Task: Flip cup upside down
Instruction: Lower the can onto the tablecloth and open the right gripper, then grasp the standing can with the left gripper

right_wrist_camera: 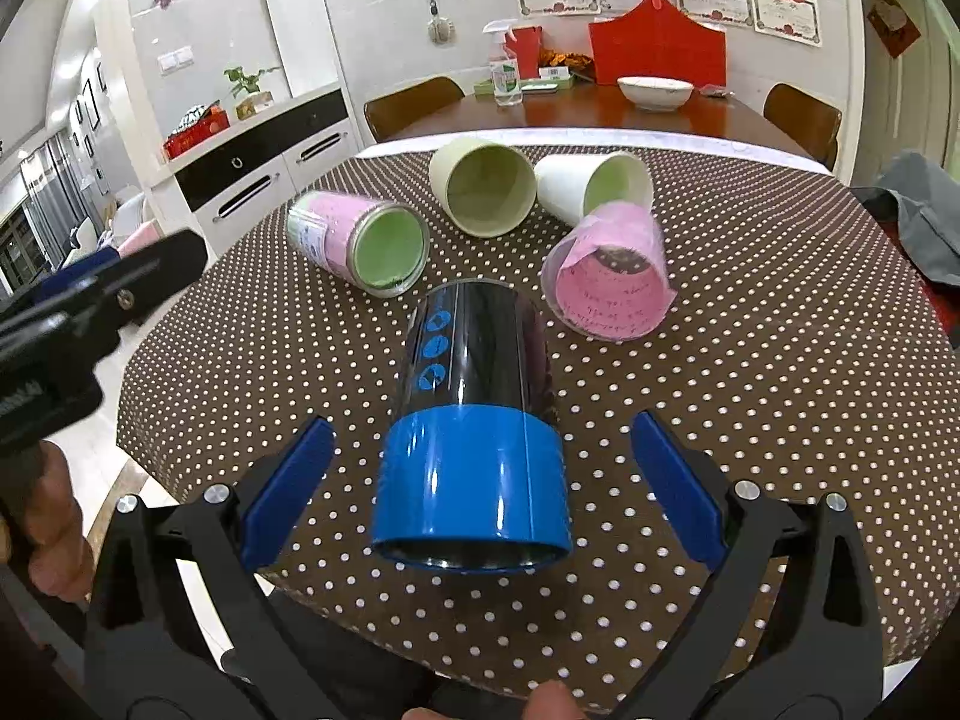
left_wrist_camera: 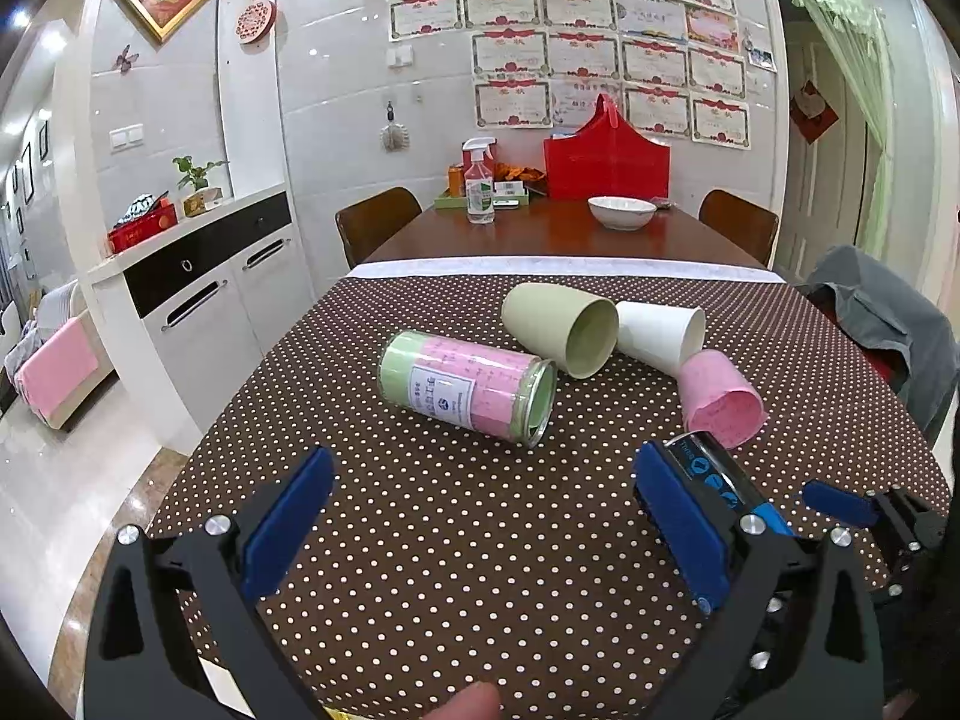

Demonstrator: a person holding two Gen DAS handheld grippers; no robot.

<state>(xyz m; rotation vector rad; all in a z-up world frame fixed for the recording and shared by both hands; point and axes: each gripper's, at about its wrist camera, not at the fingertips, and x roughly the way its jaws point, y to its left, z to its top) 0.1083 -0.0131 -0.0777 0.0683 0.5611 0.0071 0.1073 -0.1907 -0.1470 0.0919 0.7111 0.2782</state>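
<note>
Several cups lie on their sides on the polka-dot tablecloth (right_wrist_camera: 780, 330). A black and blue cup (right_wrist_camera: 474, 450) lies nearest, its open end toward me, between the open fingers of my right gripper (right_wrist_camera: 480, 486), which does not touch it. Behind it lie a pink cup (right_wrist_camera: 612, 282), a green-and-pink can (right_wrist_camera: 360, 240), a pale green cup (right_wrist_camera: 480, 186) and a white cup (right_wrist_camera: 594, 183). My left gripper (left_wrist_camera: 486, 516) is open and empty over the cloth; the can (left_wrist_camera: 468, 384) lies ahead of it and the black cup (left_wrist_camera: 714, 468) beside its right finger.
Beyond the cloth, the brown table (left_wrist_camera: 558, 234) holds a white bowl (left_wrist_camera: 621, 211), a spray bottle (left_wrist_camera: 480, 183) and a red bag (left_wrist_camera: 606, 153). Chairs stand at both sides; one at right carries a grey jacket (left_wrist_camera: 876, 312). A white cabinet (left_wrist_camera: 204, 282) stands at left.
</note>
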